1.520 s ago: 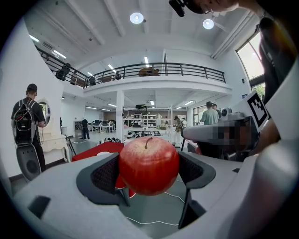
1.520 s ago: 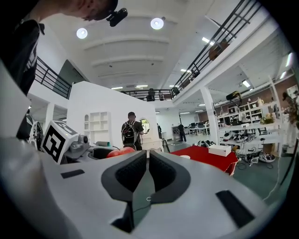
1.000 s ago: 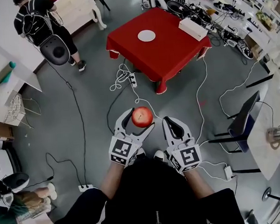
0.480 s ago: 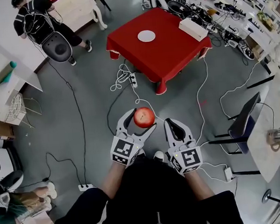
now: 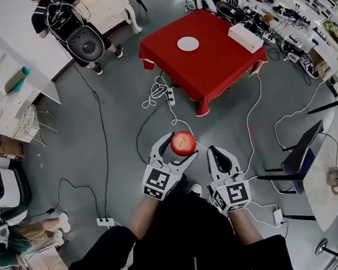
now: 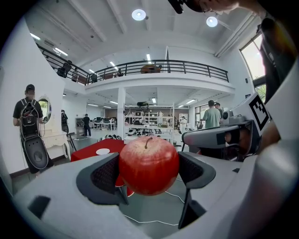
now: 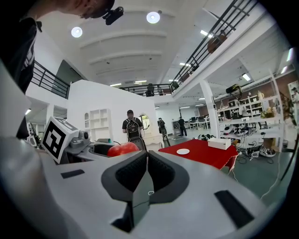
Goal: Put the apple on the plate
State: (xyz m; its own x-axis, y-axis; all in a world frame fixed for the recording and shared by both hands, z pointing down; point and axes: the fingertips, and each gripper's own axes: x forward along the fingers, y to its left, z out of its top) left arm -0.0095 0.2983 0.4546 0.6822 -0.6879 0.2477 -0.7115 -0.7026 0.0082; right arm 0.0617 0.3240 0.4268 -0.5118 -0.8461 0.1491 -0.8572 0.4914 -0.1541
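My left gripper (image 5: 180,147) is shut on a red apple (image 5: 183,142), held in the air over the grey floor; the left gripper view shows the apple (image 6: 149,164) upright, stem up, squeezed between both dark pads. Beside it, my right gripper (image 5: 216,154) is shut with nothing in it, its jaws pressed together (image 7: 145,170). The white plate (image 5: 188,43) lies on a table with a red cloth (image 5: 210,64) far ahead, several steps away. In the gripper views the plate (image 6: 102,151) (image 7: 183,151) shows small on that red table.
A white box (image 5: 246,37) lies at the red table's far right corner. White and black cables and a power strip (image 5: 170,96) lie on the floor between me and the table. A person with a backpack (image 5: 73,25) stands at upper left. Shelves and a chair (image 5: 296,153) flank the room.
The whole view has shifted: the red table and plate sit slightly right and nearer. The apple stays in the left gripper. The person at upper left has walked to the right.
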